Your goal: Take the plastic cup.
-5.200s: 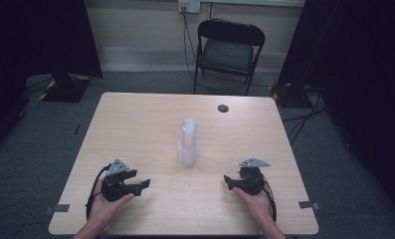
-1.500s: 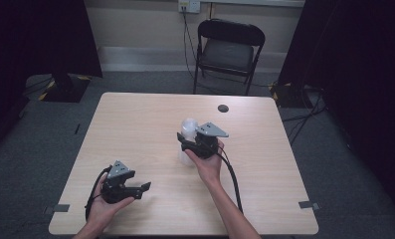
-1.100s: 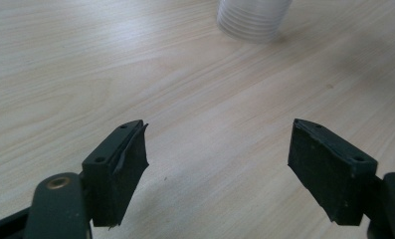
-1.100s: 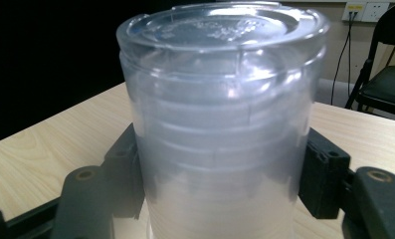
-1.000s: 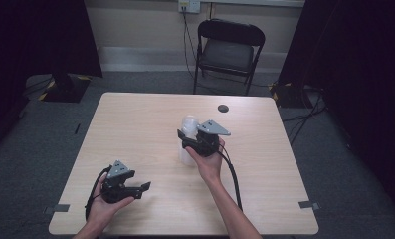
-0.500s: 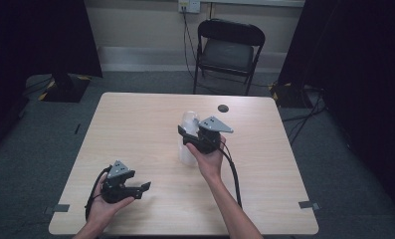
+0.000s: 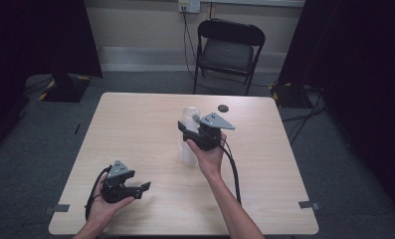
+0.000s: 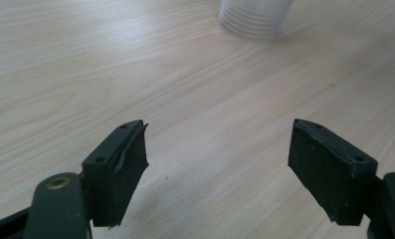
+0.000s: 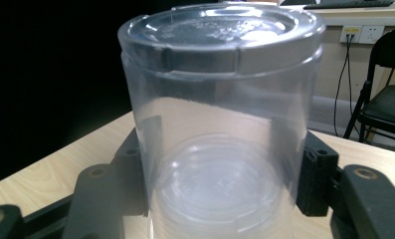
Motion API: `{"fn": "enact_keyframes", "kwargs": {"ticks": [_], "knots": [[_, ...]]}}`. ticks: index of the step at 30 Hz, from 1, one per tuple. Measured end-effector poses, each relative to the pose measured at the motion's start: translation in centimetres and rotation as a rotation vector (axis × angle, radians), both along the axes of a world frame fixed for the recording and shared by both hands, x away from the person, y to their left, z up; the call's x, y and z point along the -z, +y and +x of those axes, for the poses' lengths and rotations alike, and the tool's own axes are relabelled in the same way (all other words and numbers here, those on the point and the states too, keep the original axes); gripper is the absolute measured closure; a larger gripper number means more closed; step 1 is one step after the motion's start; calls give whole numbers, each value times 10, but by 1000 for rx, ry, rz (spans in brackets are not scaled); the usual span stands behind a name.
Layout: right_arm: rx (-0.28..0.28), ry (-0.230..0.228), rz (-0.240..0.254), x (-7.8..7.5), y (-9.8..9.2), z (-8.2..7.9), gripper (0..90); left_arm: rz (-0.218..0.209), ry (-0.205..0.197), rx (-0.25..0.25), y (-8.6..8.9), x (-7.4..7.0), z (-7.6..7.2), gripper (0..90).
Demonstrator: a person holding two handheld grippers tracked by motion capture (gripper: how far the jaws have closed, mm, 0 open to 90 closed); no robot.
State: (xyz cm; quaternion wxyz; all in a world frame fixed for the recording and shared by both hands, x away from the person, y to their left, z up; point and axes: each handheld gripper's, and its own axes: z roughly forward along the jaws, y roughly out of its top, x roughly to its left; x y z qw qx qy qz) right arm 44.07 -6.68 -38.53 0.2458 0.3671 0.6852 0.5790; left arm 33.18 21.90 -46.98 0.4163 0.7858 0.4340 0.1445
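Note:
A stack of clear plastic cups (image 7: 187,152) stands upside down at the middle of the table (image 7: 135,124). My right gripper (image 7: 187,130) is at its upper part, jaws on either side of the top cup (image 9: 220,99). Those jaws have just been closing, and the pads (image 9: 309,169) now press on the cup's walls. Through the top cup I see the base of the cup below (image 9: 220,184). My left gripper (image 7: 141,189) rests near the front left of the table, open with nothing between its jaws (image 8: 217,154). The bottom of the stack (image 8: 254,17) lies well ahead of it.
A small dark round object (image 7: 223,107) lies on the table's far side. Behind the table stands a black folding chair (image 7: 227,47). Dark curtains hang at both sides, and cables run on the floor.
The right gripper moved from the front right to the cup stack. In the last second it edged up a little with the top cup. The left hand stayed still.

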Motion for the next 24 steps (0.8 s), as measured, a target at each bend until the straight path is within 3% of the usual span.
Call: {"fn": "enact_keyframes", "kwargs": {"ticks": [24], "knots": [[15,-33,39,-20,-2,-4,397,-18,-9,-14,1,-1,0,234]]}}
